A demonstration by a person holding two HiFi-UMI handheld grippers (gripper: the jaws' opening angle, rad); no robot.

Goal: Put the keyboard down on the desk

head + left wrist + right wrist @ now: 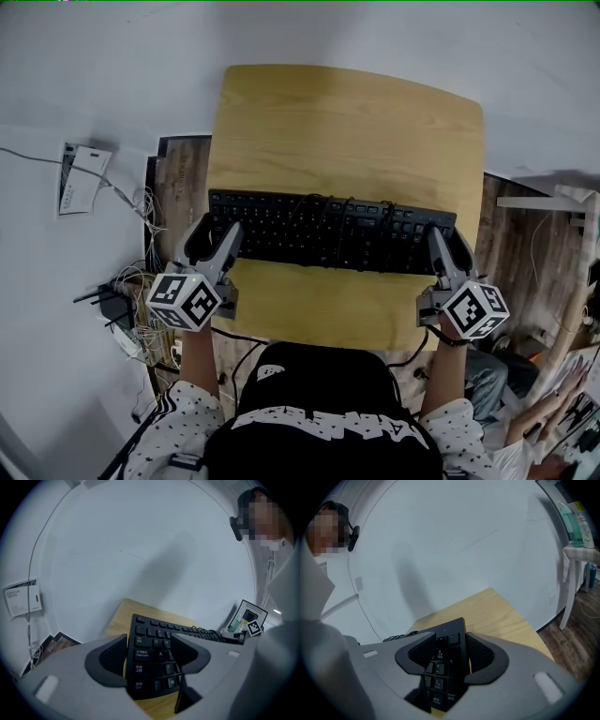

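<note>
Across the near half of the wooden surface (pixel 347 122) lies the black keyboard (pixel 328 230), long side running left to right, a coiled cable (pixel 342 204) draped over its far rows. Whether its underside touches the wood cannot be told. The left gripper (pixel 214 242) holds its left end, fingers (pixel 110 660) clamped on the edge beside the Caps Lock and Shift keys. The right gripper (pixel 450 253) grips the number-pad end, its fingers (pixel 485 656) closed on it likewise. A white wall (pixel 112 56) stands behind, and loose wires (pixel 141 309) lie at the left.
</note>
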